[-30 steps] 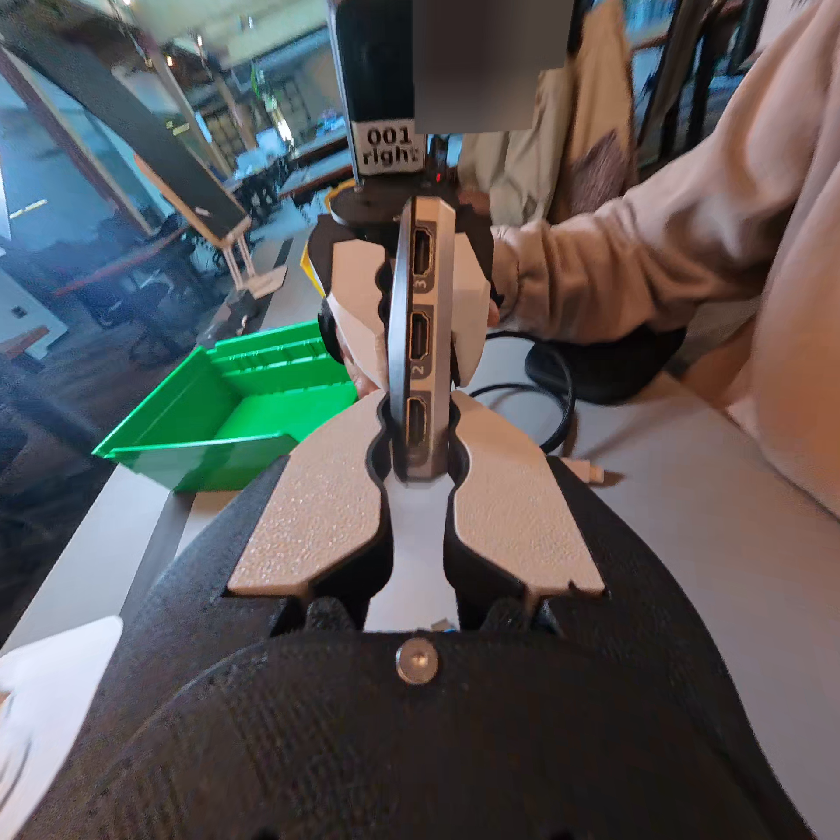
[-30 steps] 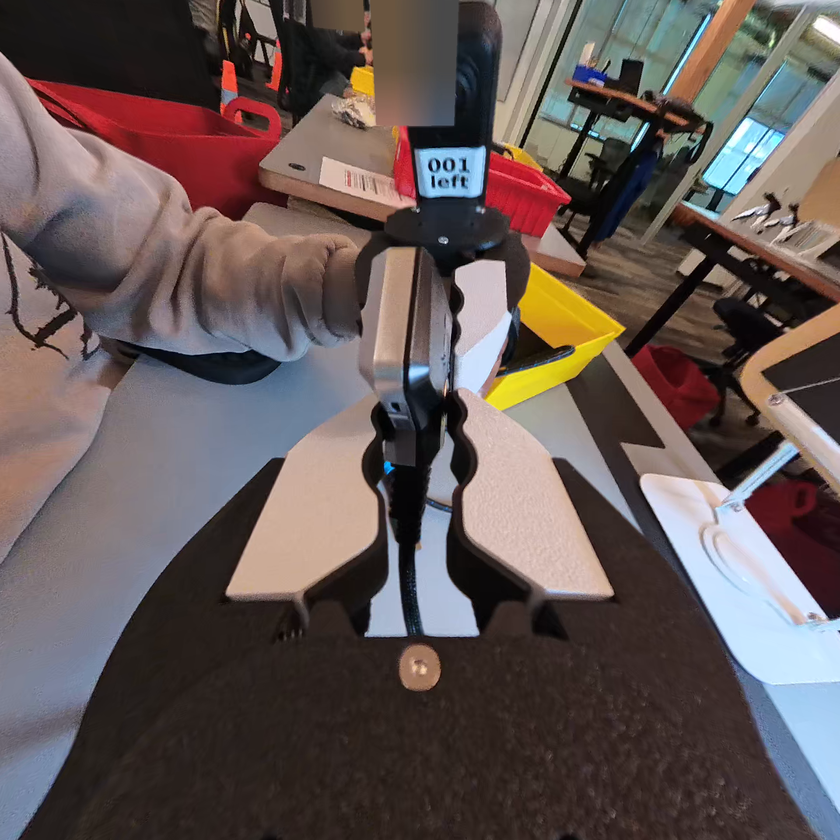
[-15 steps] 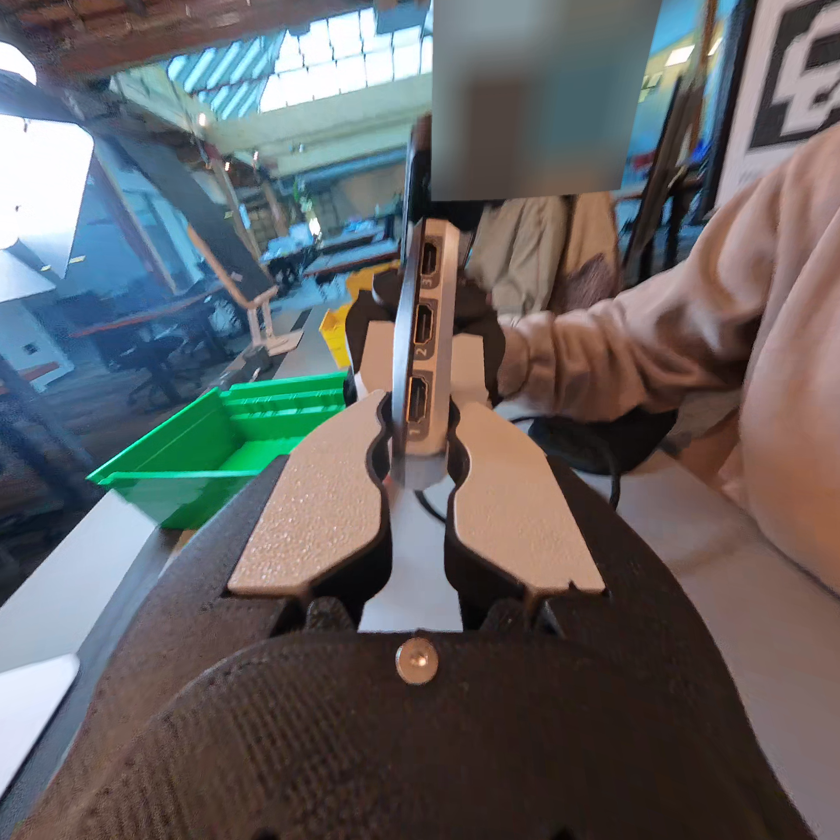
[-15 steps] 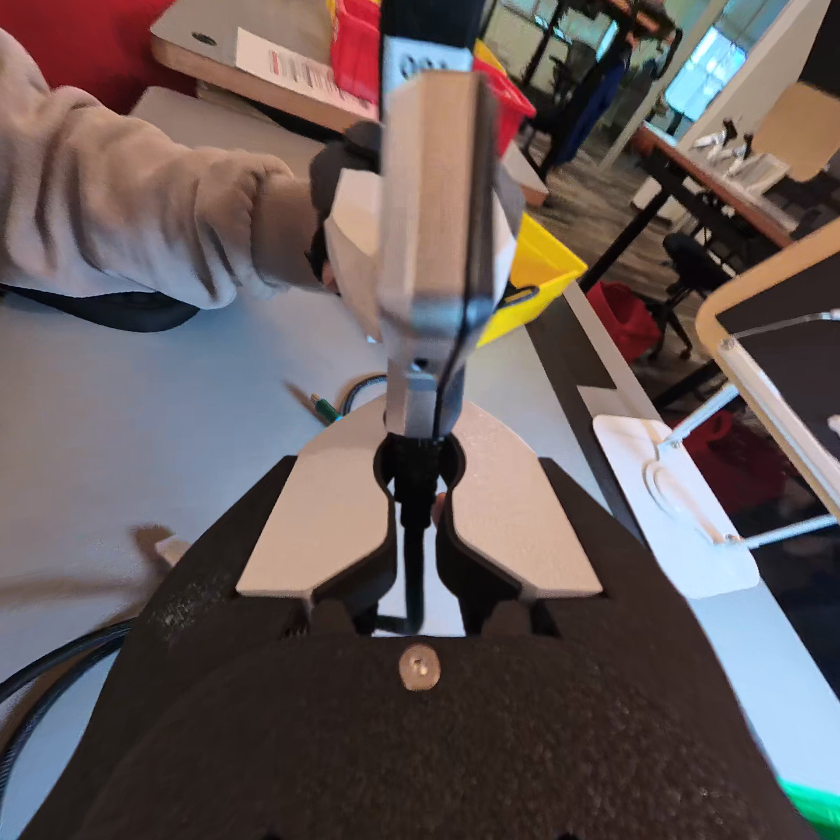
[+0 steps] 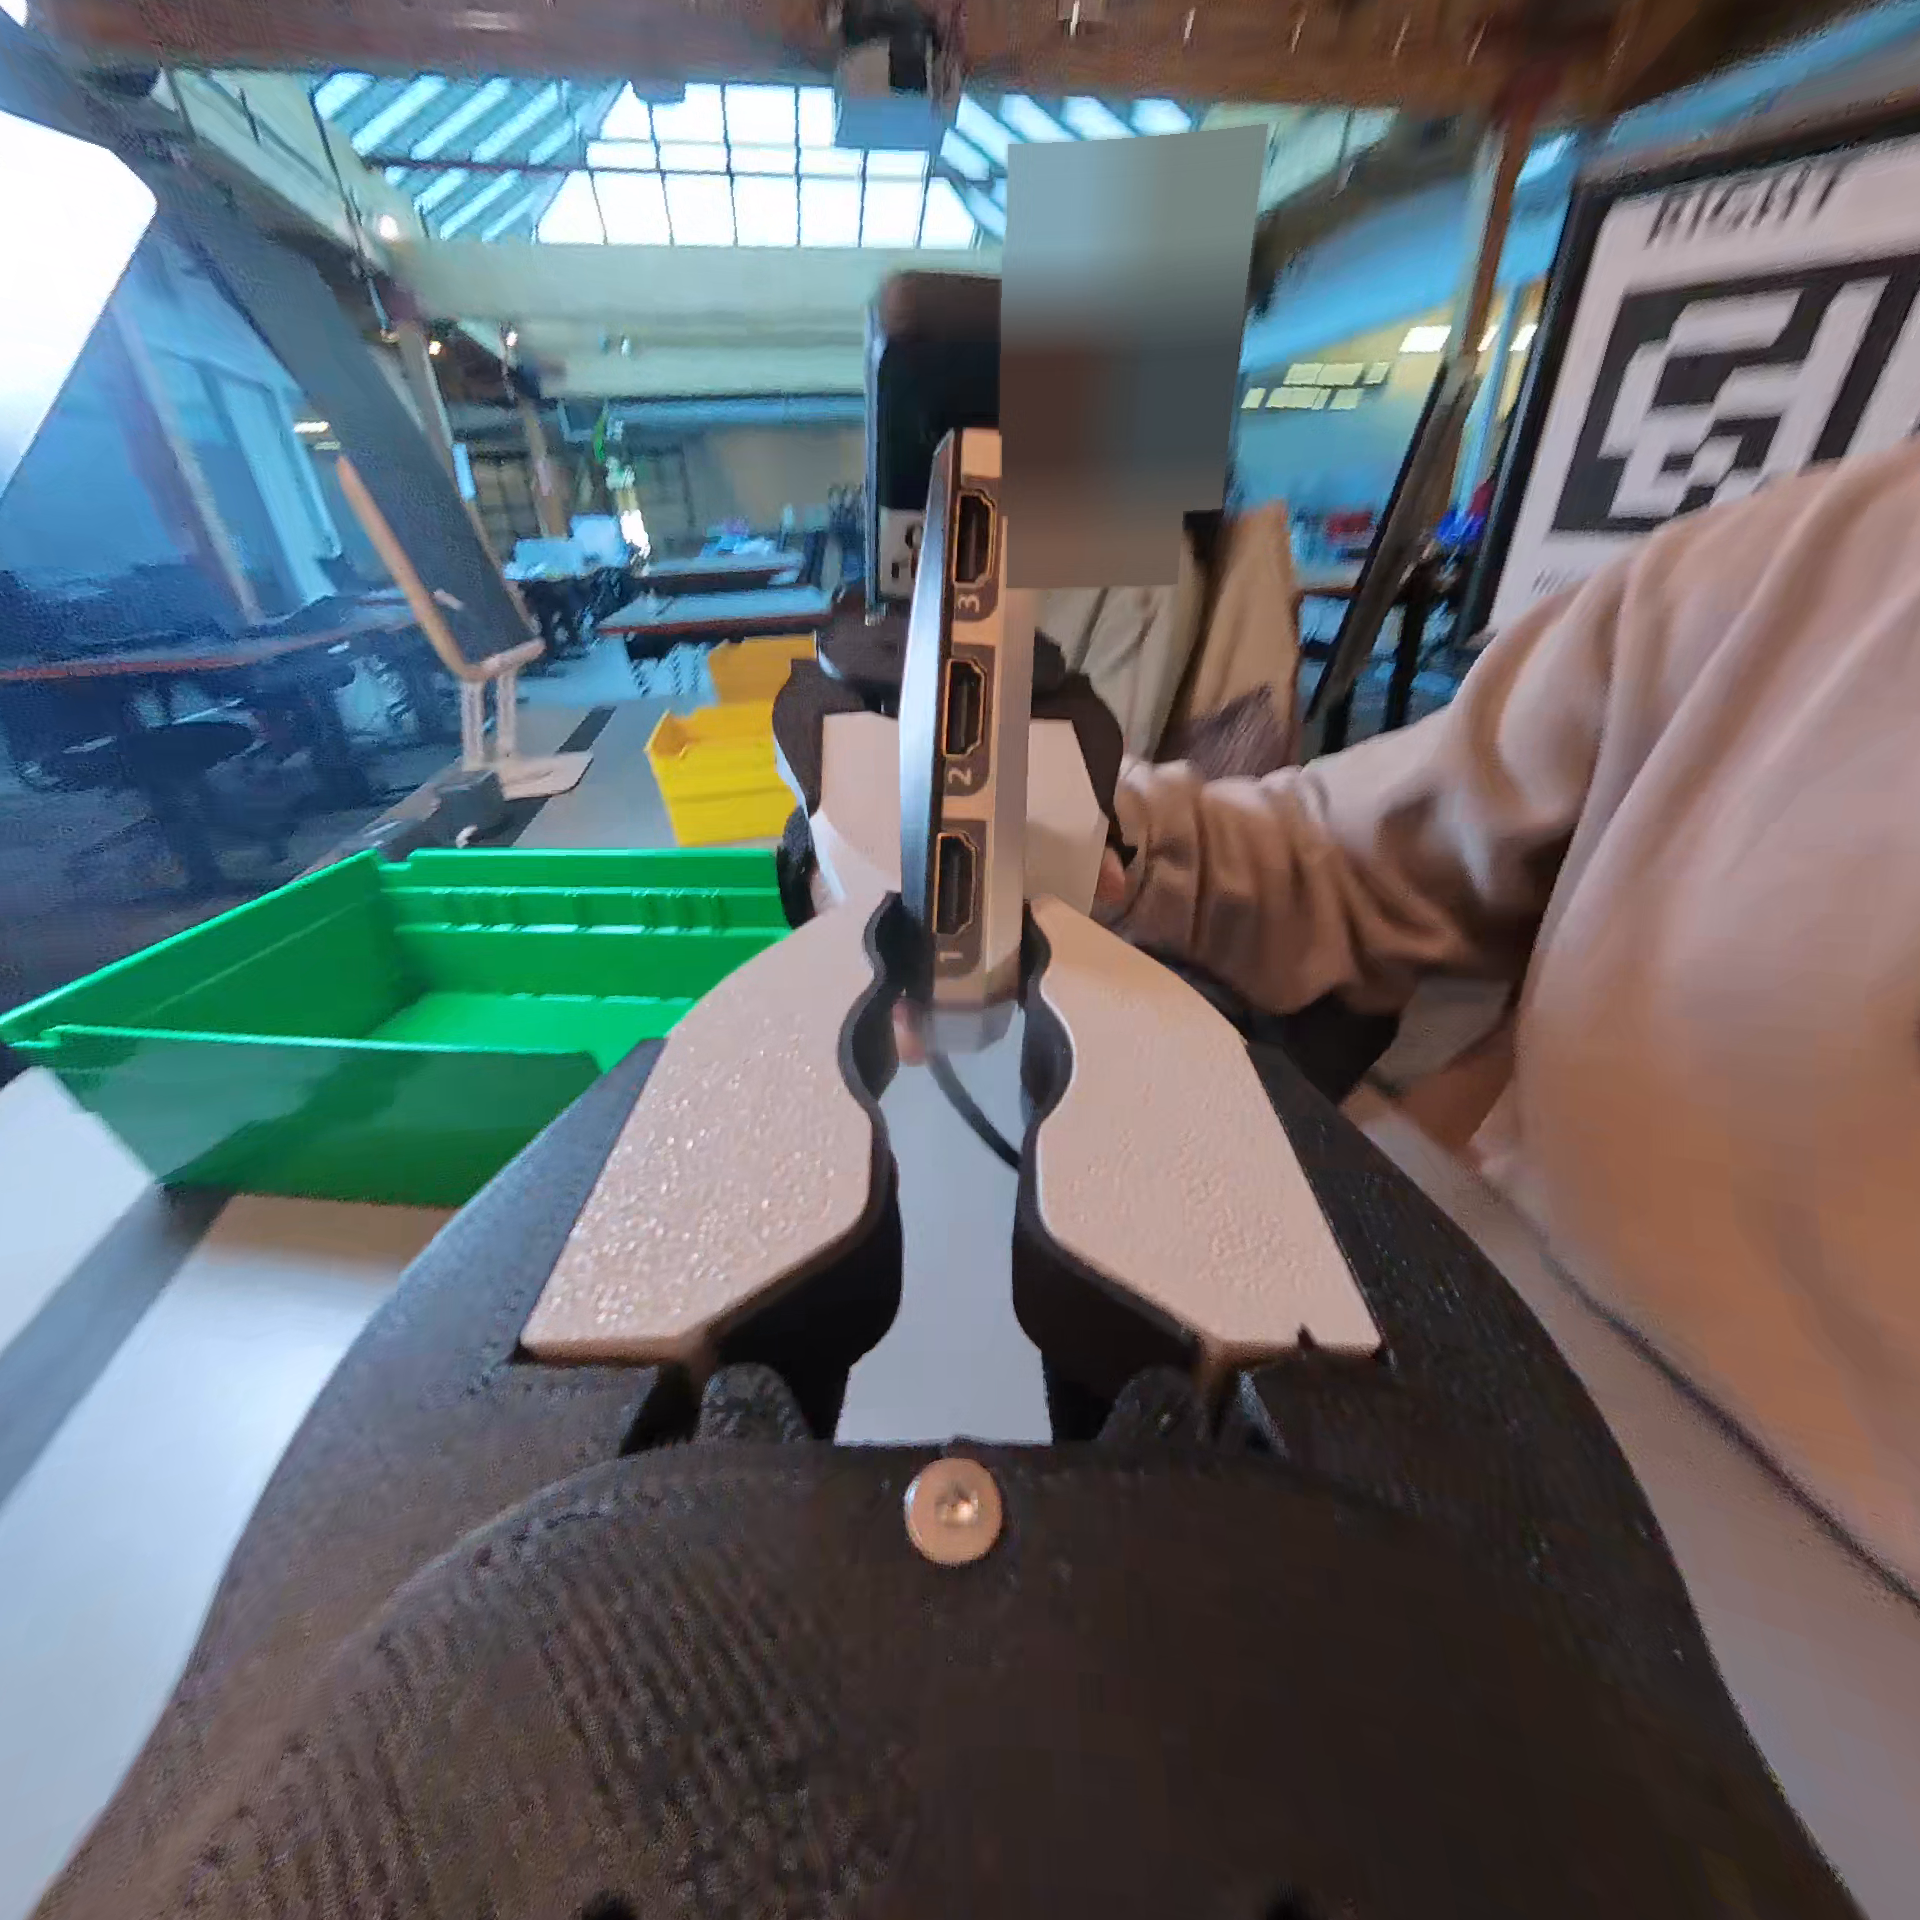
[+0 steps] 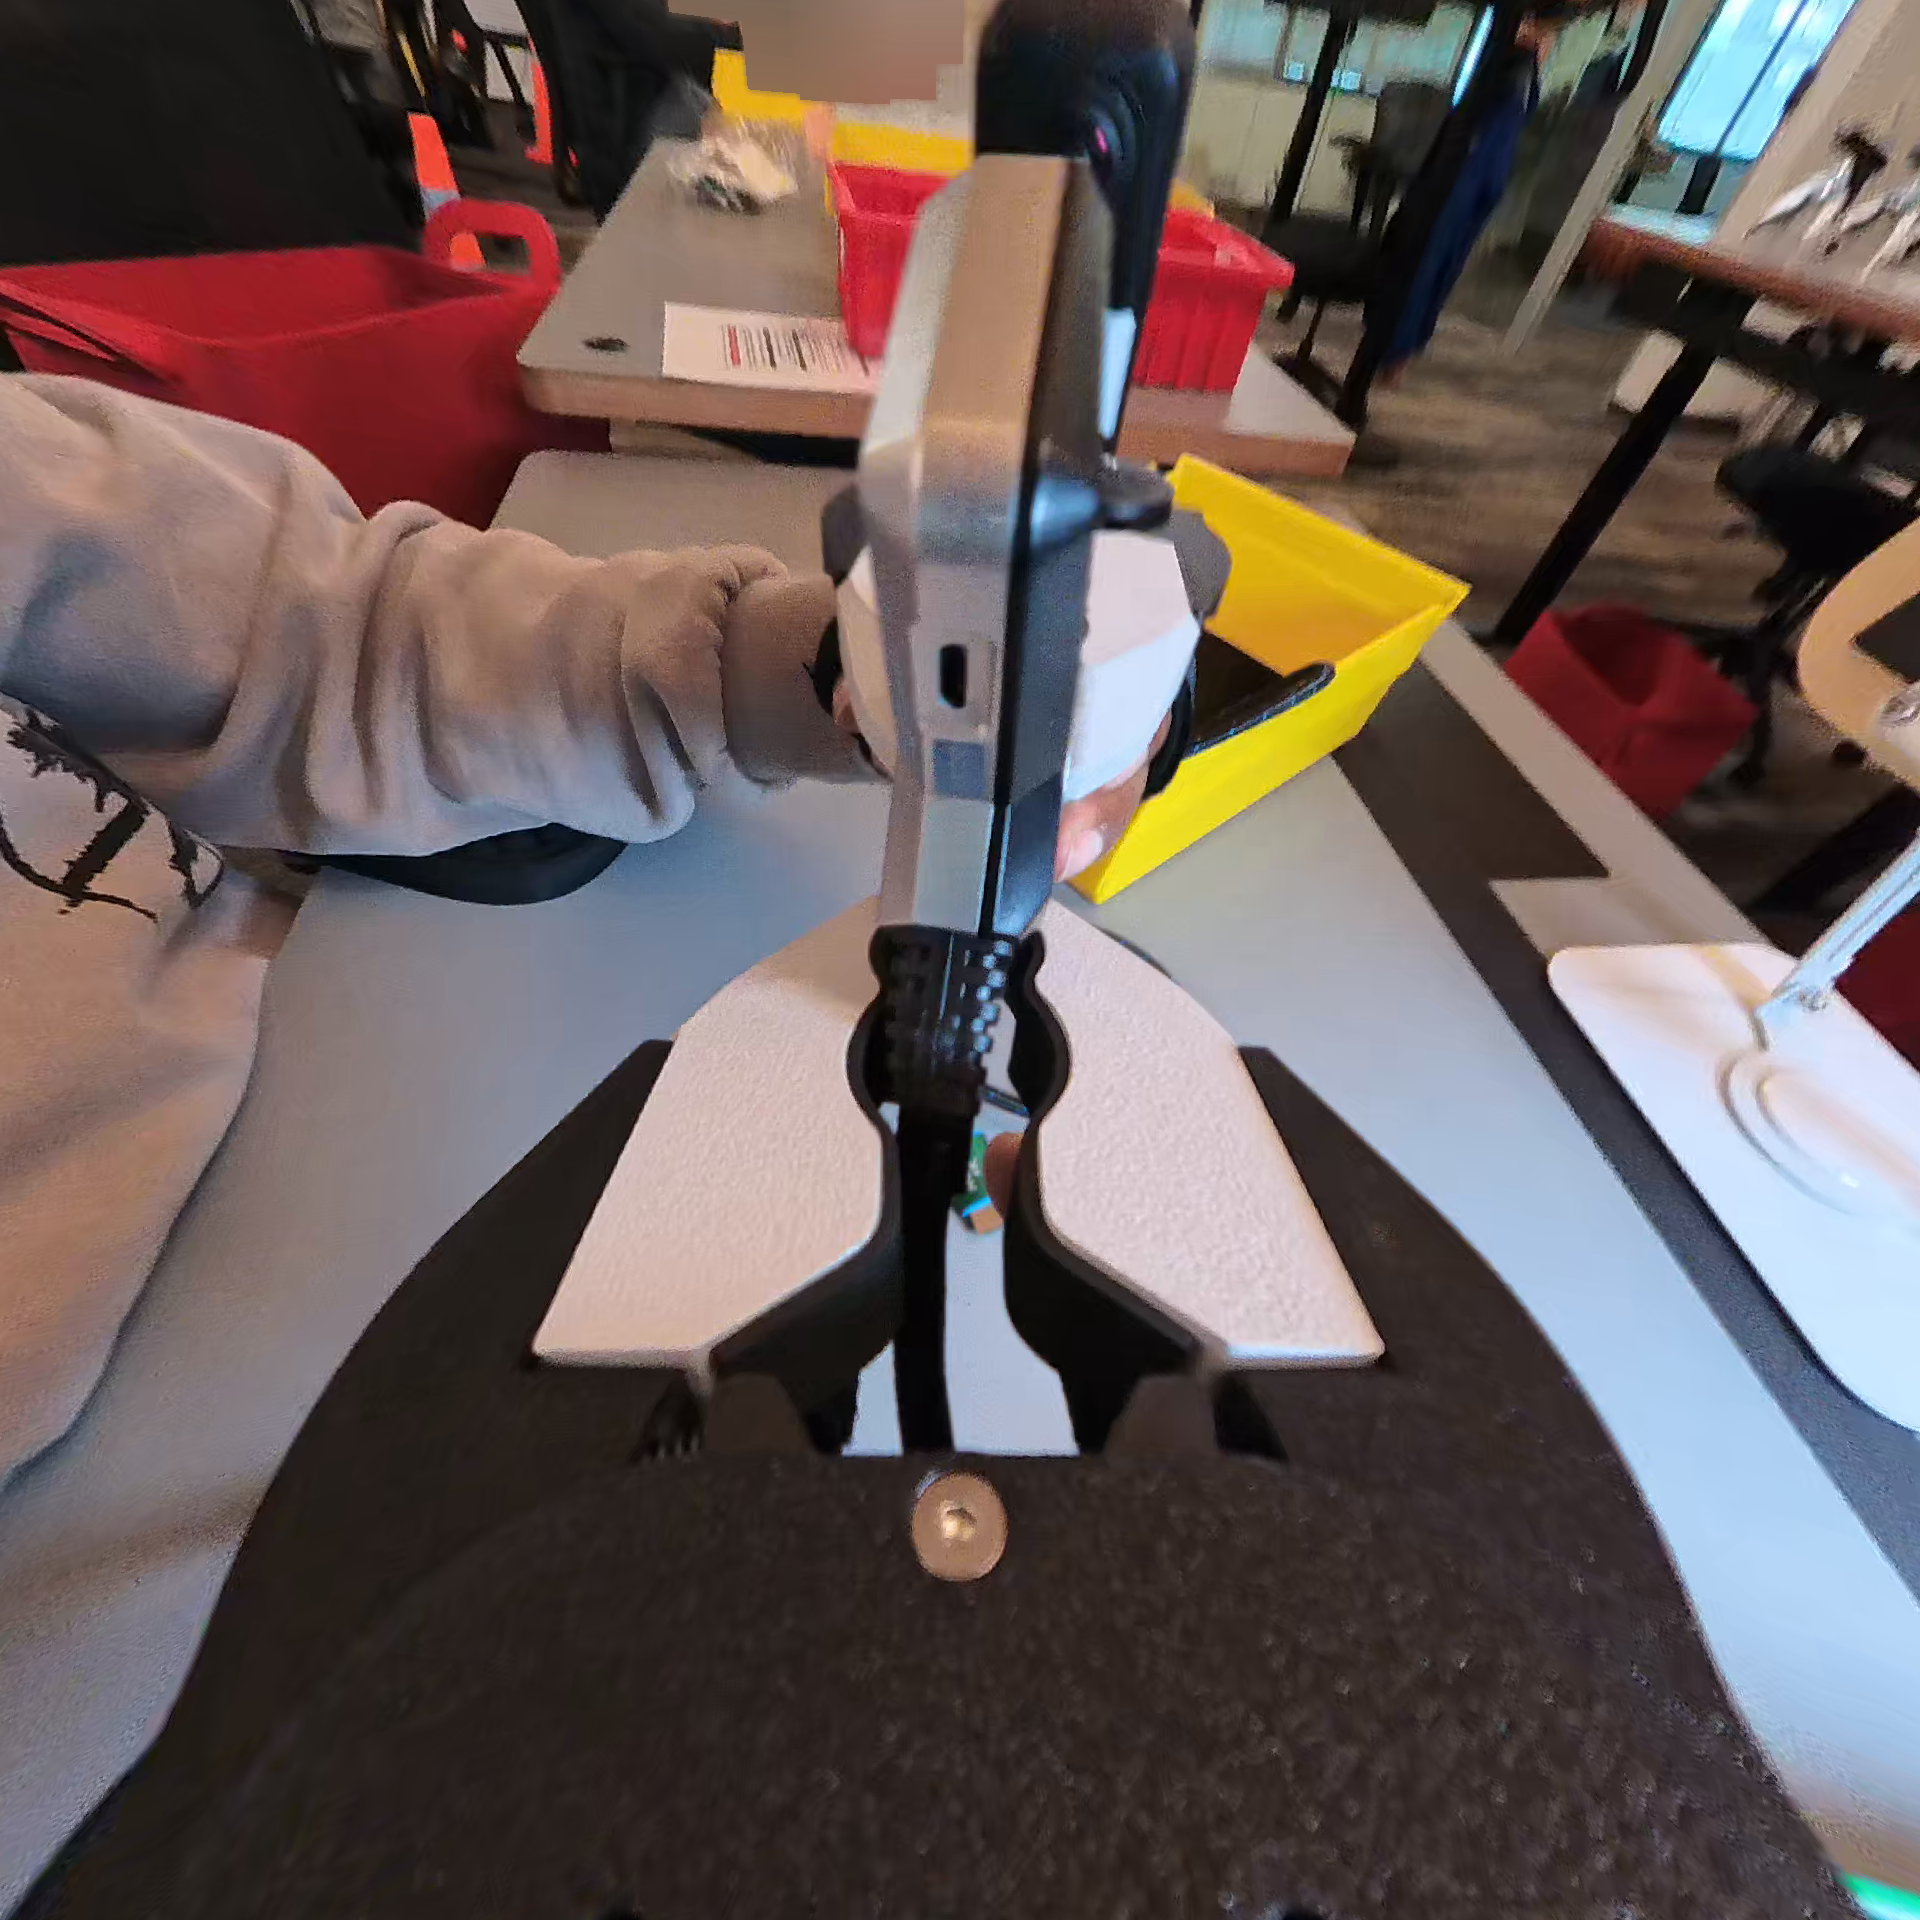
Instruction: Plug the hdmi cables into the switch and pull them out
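Observation:
The silver HDMI switch (image 5: pixel 971 727) stands on end, its three empty ports facing the left wrist view. My left gripper (image 5: pixel 956 935) is shut on its lower end. In the right wrist view my right gripper (image 6: pixel 951 997) is shut on a black ribbed HDMI plug (image 6: pixel 940 1023) that meets the switch (image 6: pixel 966 520) at its lower end. Its black cable (image 6: pixel 925 1299) runs back between my fingers. The left gripper's white fingers (image 6: pixel 1127 665) flank the switch beyond. The right gripper's fingers (image 5: pixel 857 779) show behind the switch in the left view.
A green bin (image 5: pixel 312 1018) sits left on the grey table (image 6: pixel 468 1039). A yellow bin (image 6: pixel 1299 644) stands behind the switch. A white lamp base (image 6: pixel 1714 1060) is at right. The person's sleeves (image 6: pixel 312 644) reach in from the side. A small green-tipped connector (image 6: pixel 977 1184) lies under my right gripper. My left and right fingertips are right by each other.
Both grippers have lifted and tilted with the switch between them; the left view now looks higher into the room. The switch looms closer in the right view. Both grips have held.

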Demonstrator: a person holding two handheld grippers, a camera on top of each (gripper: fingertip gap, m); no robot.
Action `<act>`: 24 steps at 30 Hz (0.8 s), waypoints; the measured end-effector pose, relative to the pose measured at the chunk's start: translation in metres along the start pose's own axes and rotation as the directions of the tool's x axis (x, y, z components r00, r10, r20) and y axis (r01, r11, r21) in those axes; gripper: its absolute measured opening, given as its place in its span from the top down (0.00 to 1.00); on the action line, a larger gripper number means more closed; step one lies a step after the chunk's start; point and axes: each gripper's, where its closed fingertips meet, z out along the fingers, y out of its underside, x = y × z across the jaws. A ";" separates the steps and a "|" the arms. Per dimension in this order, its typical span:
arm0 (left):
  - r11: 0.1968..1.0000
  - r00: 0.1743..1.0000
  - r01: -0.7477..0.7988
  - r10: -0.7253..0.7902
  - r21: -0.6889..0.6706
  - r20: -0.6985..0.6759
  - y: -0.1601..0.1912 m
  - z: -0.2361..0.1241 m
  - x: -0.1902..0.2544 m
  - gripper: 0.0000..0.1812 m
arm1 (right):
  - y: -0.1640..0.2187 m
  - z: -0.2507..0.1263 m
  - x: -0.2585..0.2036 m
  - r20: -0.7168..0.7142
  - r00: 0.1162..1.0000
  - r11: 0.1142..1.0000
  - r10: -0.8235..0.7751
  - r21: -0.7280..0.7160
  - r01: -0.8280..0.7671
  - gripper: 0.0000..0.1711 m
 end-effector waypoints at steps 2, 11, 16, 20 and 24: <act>0.999 0.999 0.031 -0.031 0.044 -0.014 0.000 0.000 -0.002 0.89 | 0.002 0.000 0.003 -0.030 0.998 0.999 -0.052 -0.013 0.051 0.90; 0.980 0.997 0.078 -0.073 0.184 -0.037 -0.006 0.002 -0.003 0.89 | -0.017 -0.007 0.009 -0.121 0.987 0.991 -0.110 0.061 0.118 0.84; 0.980 1.000 0.022 -0.020 0.198 -0.010 -0.008 0.008 -0.002 0.89 | -0.019 -0.012 0.009 -0.136 0.984 0.989 -0.118 0.071 0.129 0.86; 0.983 0.998 -0.055 0.047 0.174 0.048 -0.009 0.007 -0.005 0.89 | -0.020 -0.010 0.013 -0.124 0.990 0.990 -0.070 0.116 0.084 0.86; 0.978 0.991 -0.112 0.096 0.178 0.091 -0.010 0.007 -0.008 0.89 | -0.020 -0.011 0.017 -0.133 0.990 0.990 -0.049 0.126 0.066 0.87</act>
